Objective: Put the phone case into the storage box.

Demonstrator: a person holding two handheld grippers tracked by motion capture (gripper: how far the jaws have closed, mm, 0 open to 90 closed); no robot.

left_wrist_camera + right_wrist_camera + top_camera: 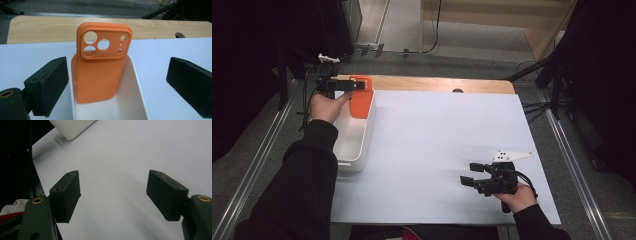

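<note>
- Right gripper (473, 174) hovers over the white mat (447, 150) well apart from the white bin (354, 135), jaws spread, nothing between.
- Left gripper (117, 85), jaws spread, faces the bin's far end.
- Orange phone case (100, 70) leans upright inside the bin, against that far wall.

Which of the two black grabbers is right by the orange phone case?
The left gripper, up at the white plastic bin where the orange silicone phone case leans. The right gripper hovers over bare table.

One orange phone case (100, 67), one white bin (354, 135), two grippers: left gripper (343, 85), right gripper (472, 174). One white mat (437, 150) on one wooden table (437, 84). Case has three big camera holes.
</note>
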